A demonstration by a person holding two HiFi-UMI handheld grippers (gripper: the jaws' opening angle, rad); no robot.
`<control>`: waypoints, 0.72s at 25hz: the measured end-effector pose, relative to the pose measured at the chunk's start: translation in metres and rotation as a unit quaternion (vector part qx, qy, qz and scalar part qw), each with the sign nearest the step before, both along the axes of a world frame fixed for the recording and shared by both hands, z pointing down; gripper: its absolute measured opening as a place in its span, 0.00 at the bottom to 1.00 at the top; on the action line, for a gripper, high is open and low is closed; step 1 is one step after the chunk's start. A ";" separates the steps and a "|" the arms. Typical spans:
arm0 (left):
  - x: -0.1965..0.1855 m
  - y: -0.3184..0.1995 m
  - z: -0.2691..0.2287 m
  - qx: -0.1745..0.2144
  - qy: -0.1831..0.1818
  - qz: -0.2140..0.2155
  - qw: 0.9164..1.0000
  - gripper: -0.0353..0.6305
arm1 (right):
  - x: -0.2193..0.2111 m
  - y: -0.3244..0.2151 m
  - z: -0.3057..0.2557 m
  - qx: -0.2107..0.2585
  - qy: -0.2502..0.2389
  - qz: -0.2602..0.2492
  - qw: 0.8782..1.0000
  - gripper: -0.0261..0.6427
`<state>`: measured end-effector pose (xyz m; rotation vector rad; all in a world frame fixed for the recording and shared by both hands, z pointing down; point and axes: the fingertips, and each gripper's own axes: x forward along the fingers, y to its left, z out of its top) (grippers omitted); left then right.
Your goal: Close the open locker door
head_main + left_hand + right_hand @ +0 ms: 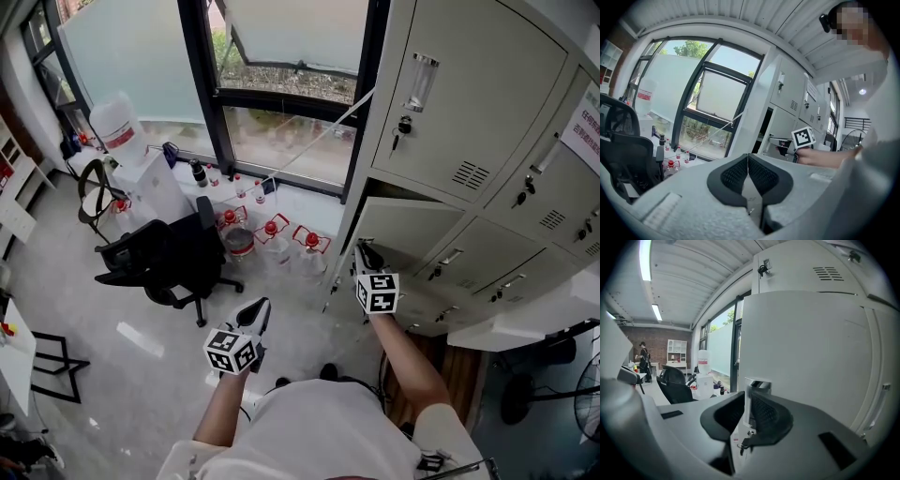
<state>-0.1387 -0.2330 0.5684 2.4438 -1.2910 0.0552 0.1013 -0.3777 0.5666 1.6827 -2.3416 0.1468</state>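
We see locker door (422,230) in middle row of lockers (469,84) ajar, dark slit above it; what compartment holds is hidden from us. Right gripper (362,253) clamped narrow on door's free edge; door panel fills right gripper view. Left gripper (261,309) pinched together, nothing in it, over floor (131,347). Red-capped bottles (272,228) stand on floor by window, near door edge. Office chair (164,258) well apart at left; bare floor between chair and lockers.
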 end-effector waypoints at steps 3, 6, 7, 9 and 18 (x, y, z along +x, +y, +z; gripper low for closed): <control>0.000 -0.006 -0.003 0.003 0.000 -0.005 1.000 0.08 | 0.000 -0.010 -0.004 0.003 0.000 -0.004 1.000 0.11; 0.000 -0.010 -0.005 0.006 0.001 -0.010 1.000 0.08 | 0.000 -0.020 -0.006 0.001 -0.001 -0.006 1.000 0.11; 0.000 -0.011 -0.006 0.006 0.002 -0.011 1.000 0.08 | 0.000 -0.022 -0.005 0.001 -0.002 -0.007 1.000 0.11; -0.002 -0.013 -0.006 0.005 0.004 -0.014 1.000 0.08 | 0.000 -0.027 -0.005 0.000 -0.003 -0.007 1.000 0.11; 0.005 -0.023 -0.005 0.002 0.003 -0.014 1.000 0.08 | 0.004 -0.046 -0.001 -0.005 -0.007 -0.007 1.000 0.11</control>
